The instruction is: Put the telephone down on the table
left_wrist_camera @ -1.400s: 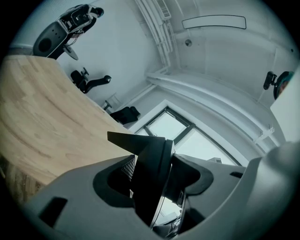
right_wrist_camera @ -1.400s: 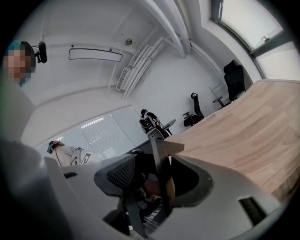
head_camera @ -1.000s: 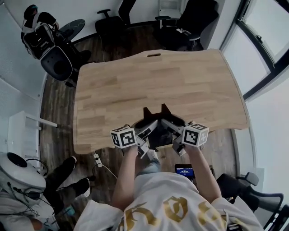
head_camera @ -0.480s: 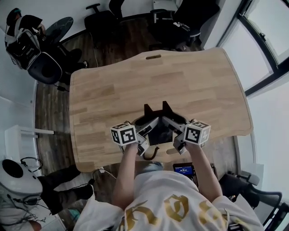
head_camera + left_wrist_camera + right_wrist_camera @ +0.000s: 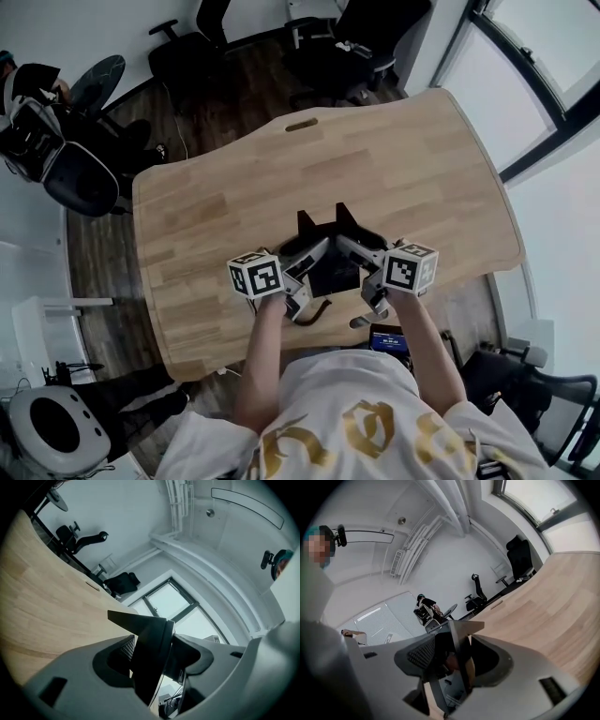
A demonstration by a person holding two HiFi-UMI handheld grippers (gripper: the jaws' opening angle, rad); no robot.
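The left gripper (image 5: 305, 262) is clamping the black telephone (image 5: 333, 272) at its nine o'clock edge and the right gripper (image 5: 361, 255) is clamping it at three o'clock, over the table (image 5: 216, 197) near six o'clock.

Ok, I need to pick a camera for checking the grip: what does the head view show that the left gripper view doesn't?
Only the head view shows the left gripper and right gripper together, holding the black telephone from both sides, plus the person's white printed shirt. Only the left gripper view shows its jaws pressed on the telephone's black edge, and white ceiling pipes above. Both show the light wooden table and black office chairs.
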